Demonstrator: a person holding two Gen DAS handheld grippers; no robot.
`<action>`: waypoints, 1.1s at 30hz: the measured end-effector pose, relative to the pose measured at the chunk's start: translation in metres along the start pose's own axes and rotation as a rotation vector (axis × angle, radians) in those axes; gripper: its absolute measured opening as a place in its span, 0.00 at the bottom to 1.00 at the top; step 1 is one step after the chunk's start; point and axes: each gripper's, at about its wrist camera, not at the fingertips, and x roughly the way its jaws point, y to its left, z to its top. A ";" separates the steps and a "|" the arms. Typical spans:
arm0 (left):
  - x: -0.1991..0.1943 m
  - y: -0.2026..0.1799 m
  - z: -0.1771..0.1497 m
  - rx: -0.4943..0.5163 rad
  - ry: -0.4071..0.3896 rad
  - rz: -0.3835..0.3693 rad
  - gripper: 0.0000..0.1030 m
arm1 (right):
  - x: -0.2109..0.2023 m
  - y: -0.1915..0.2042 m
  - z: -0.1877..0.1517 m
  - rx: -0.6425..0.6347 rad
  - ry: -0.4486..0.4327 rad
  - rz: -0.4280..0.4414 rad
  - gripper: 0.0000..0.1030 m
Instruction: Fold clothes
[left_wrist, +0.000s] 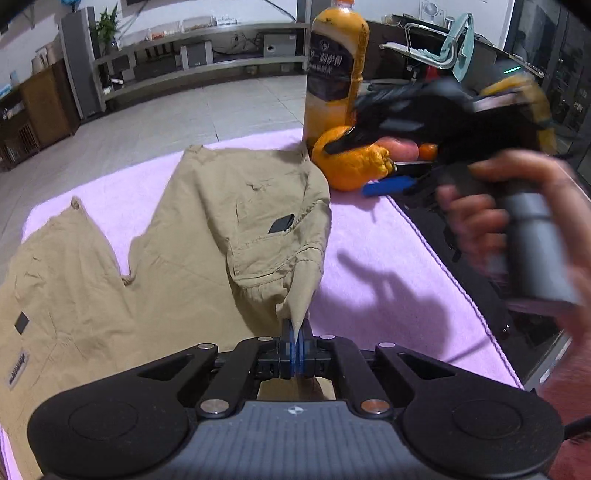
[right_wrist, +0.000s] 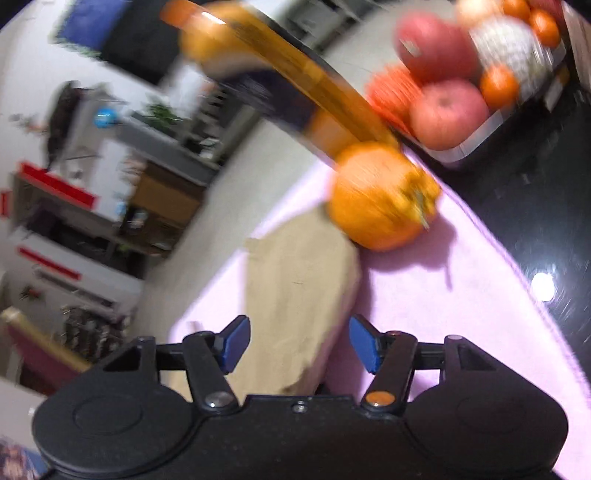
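Note:
Khaki trousers (left_wrist: 207, 236) lie spread on a pink cloth (left_wrist: 388, 266). My left gripper (left_wrist: 296, 332) is shut on a pinched corner of the trousers near the waistband and lifts it slightly. My right gripper (left_wrist: 354, 162) shows blurred in the left wrist view, held in a hand above the cloth's right side. In the right wrist view the right gripper (right_wrist: 299, 343) is open and empty, tilted, with the trousers (right_wrist: 295, 288) below and ahead of its blue pads (right_wrist: 236, 343).
A tall orange juice bottle (left_wrist: 334, 70) and a knobbly orange (left_wrist: 347, 162) stand at the cloth's far edge, by the trousers. A tray of apples and oranges (right_wrist: 461, 92) sits on the black table (right_wrist: 535, 221) to the right.

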 end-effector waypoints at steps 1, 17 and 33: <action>0.002 0.000 -0.001 0.002 0.002 -0.008 0.03 | 0.015 -0.007 0.001 0.029 0.018 -0.010 0.57; 0.023 0.035 -0.030 -0.112 -0.012 -0.249 0.03 | 0.030 0.068 -0.030 -0.225 -0.203 -0.112 0.03; -0.101 0.255 -0.142 -0.598 -0.211 -0.229 0.02 | 0.091 0.358 -0.201 -0.872 -0.149 -0.191 0.03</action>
